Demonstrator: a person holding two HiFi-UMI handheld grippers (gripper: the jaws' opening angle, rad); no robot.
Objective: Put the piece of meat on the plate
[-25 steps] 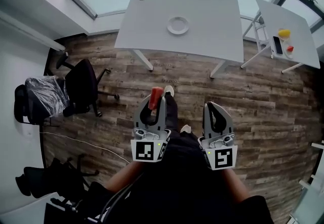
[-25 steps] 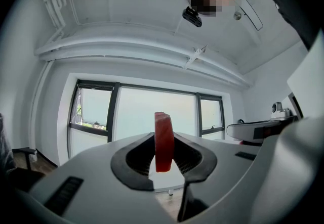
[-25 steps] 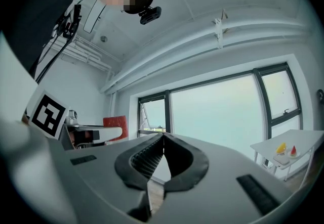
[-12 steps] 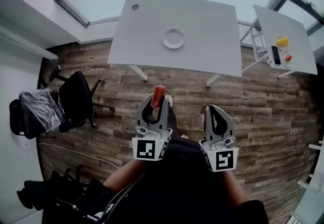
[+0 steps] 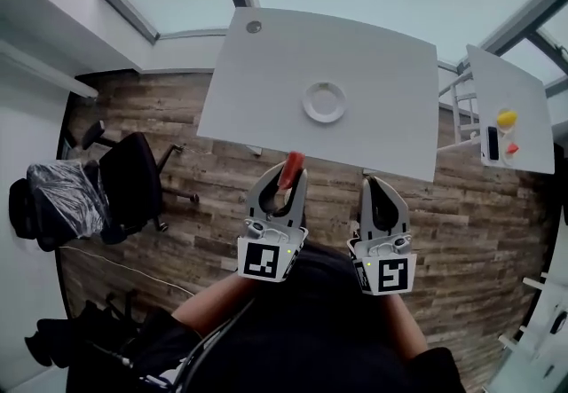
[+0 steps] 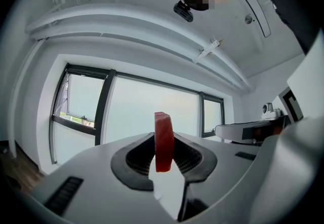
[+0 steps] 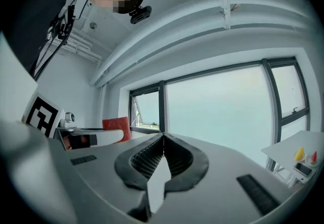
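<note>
Meat piece (image 6: pixel 163 142) clamped in left gripper (image 5: pixel 283 178); right gripper (image 5: pixel 381 184) closed, empty; plate (image 5: pixel 325 103) on white table (image 5: pixel 266 76); wood floor (image 5: pixel 209 174).

Bright daylight through windows (image 6: pixel 152 112); strong fisheye warp, dark vignetted corners.

The piece of meat (image 5: pixel 292 162) is coloured a deep red. The left gripper (image 5: pixel 287 178) and the right gripper (image 5: pixel 378 182) are finished in light grey, with ribbed pads (image 7: pixel 142 162) in black, and their cubes (image 5: pixel 266 262) are printed with black-and-white square markers. The plate (image 5: pixel 325 103) is white, and the table (image 5: pixel 266 81) is a pale grey, nearly white. The floor (image 5: pixel 204 205) is patterned in wood planks, streaked brown and grey. The office chair (image 5: pixel 129 178) is black. The side table (image 5: pixel 524 107) is white too, and two spots of colour are seen on it: a yellow item (image 5: pixel 506 119) and a red item (image 5: pixel 512 149).
</note>
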